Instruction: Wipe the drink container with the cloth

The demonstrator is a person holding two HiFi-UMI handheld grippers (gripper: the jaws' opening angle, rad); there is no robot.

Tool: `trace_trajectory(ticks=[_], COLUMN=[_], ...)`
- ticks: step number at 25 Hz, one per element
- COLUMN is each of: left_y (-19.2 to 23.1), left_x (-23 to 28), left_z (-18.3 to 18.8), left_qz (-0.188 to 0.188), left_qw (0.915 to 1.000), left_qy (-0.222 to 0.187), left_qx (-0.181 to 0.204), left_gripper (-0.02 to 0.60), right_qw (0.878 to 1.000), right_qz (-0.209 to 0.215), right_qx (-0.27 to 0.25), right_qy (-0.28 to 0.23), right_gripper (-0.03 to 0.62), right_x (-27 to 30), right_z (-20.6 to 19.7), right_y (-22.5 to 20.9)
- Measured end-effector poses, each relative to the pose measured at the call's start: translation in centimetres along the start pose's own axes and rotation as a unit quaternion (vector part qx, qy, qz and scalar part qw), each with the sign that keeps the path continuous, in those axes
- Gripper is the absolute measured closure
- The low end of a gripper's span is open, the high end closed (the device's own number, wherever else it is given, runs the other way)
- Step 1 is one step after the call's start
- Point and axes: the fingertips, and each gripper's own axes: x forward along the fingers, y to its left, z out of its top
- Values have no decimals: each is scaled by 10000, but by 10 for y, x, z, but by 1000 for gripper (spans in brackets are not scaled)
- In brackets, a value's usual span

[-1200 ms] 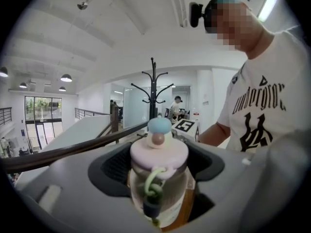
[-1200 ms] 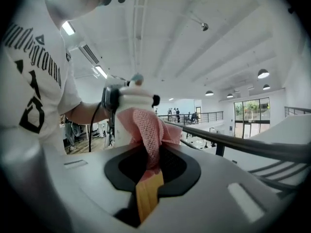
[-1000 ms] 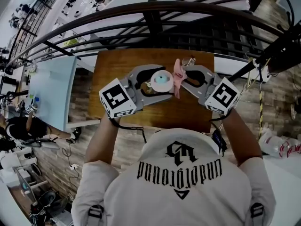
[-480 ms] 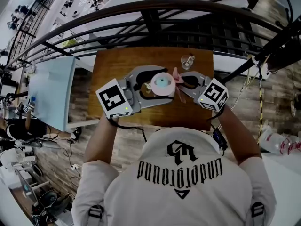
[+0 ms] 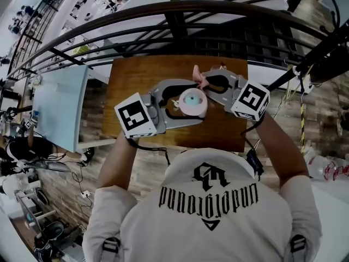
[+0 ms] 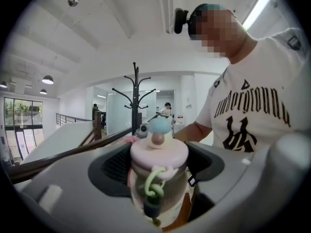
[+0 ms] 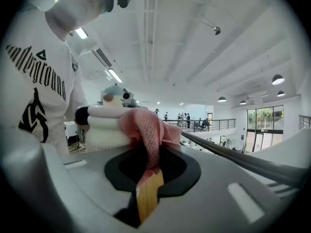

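Our left tool is clamped on the drink container, one jaw on each side of its body, below the pink lid. Our right tool pinches the pink cloth, which bunches against the rim of that lid on the far side. The container sits above the middle of the wooden counter, with a dark railing just beyond.

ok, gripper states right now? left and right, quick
left gripper: closed, fingers clamped on the bottle.
right gripper: closed, fingers pinching the cloth.
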Motion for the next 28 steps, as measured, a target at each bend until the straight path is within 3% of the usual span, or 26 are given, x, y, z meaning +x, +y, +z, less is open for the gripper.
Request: trace_trajectory(ticks=[6, 16, 19, 23, 28], left_y=[-1, -2, 0, 11, 22], left_x=[0, 7, 7, 1, -3], left_z=[8, 6, 5, -3, 2], left_qz=[2, -57, -21, 100, 292], left_qw=[9999, 9999, 9999, 9993, 9990], left_qy=[-75, -92, -133, -194, -192], left_qx=[119, 6, 0, 307, 284], left_gripper=[195, 196, 196, 196, 196], right_qw=[9996, 9950, 9940, 9972, 9995], right_qz=[103, 26, -54, -149, -268], right_qx=[207, 773, 796, 547, 35], right_qy=[-132, 639, 748, 482, -139], right_gripper=[548, 548, 548, 547, 546], right_x=[4, 7, 3, -3, -19], right_z=[5, -99, -113, -83, 2], right_y=[-2, 3, 3, 1, -3])
